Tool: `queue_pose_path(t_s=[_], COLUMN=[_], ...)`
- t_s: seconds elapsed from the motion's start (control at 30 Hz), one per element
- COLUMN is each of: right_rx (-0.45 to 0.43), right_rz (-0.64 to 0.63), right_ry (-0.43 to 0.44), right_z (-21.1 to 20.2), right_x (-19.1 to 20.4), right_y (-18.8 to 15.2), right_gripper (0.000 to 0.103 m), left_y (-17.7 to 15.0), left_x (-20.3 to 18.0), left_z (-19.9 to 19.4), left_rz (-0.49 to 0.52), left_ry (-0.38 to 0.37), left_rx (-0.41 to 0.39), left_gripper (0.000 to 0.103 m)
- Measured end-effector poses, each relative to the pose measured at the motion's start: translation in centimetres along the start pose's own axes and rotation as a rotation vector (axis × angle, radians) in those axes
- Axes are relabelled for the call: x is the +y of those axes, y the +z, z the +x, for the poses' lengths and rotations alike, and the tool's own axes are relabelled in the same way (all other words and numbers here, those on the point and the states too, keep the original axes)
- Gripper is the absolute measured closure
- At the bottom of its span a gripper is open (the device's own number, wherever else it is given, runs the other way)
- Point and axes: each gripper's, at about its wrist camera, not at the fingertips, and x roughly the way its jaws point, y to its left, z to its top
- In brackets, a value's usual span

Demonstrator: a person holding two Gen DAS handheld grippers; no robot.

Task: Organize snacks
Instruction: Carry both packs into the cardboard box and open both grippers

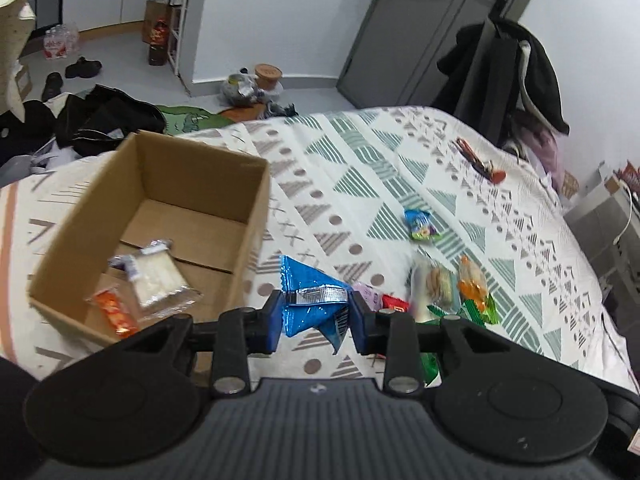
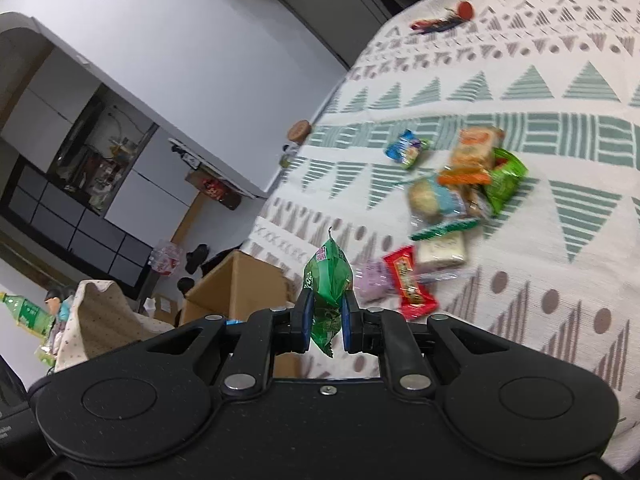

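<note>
Left gripper (image 1: 316, 314): blue pads clamped on a crinkly blue foil packet (image 1: 314, 300), fingers moderately apart with the packet filling the gap, silver seam strip across it; it hangs just right of the cardboard box (image 1: 256, 208), above the bed (image 1: 360, 152). Right gripper (image 2: 326, 320): fingers nearly closed, pinching a glossy green packet (image 2: 329, 280) that stands upright between the pads (serrated bottom edge hangs below). Box is plain corrugated card, open top, sitting near the bed's left edge; inside lie a clear-wrapped white bar (image 1: 158, 276) and a small orange-red packet (image 1: 114, 314). Remaining snacks sit in a loose pile (image 2: 460, 200) mid-bed, wrappers overlapping: orange, green, clear, red, lilac. One small blue-green packet (image 1: 419, 224) lies apart from the pile. Bedspread is woven, white with green and brown triangles and dots.
</note>
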Motion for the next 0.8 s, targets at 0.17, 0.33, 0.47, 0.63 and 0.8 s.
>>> queue_pose_path(t_s=[0.17,0.33,0.47,0.63,0.8], right_rx=[-0.017,-0.017,-0.017,-0.011,0.0], right_rz=[-0.042,-0.07,-0.095,-0.121,-0.145], right_ry=[0.024,0.04,0.056,0.071,0.086], right_z=[-0.7,-0.8,-0.6,-0.2,0.6], right_x=[2.6,4.7,6.5,8.4,10.3], right_y=[-0.2,-0.7,-1.1,-1.6,-2.1], right_gripper=[0.089,0.089,0.089,0.089,0.089], left_y=[0.7,1.3,1.6,1.9,2.2], left_x=[1.6,3.1,4.4,5.9,7.4], left_z=[-2.1,-3.8,-4.9,-5.6,-6.0], left_rz=[-0.02,-0.036,-0.06,-0.084,-0.103], left_ry=[-0.002,-0.014,-0.021,-0.025,-0.026], left_rx=[-0.028,-0.058,-0.074,-0.082,-0.089], left_gripper=[0.07,0.07,0.07,0.07,0.07])
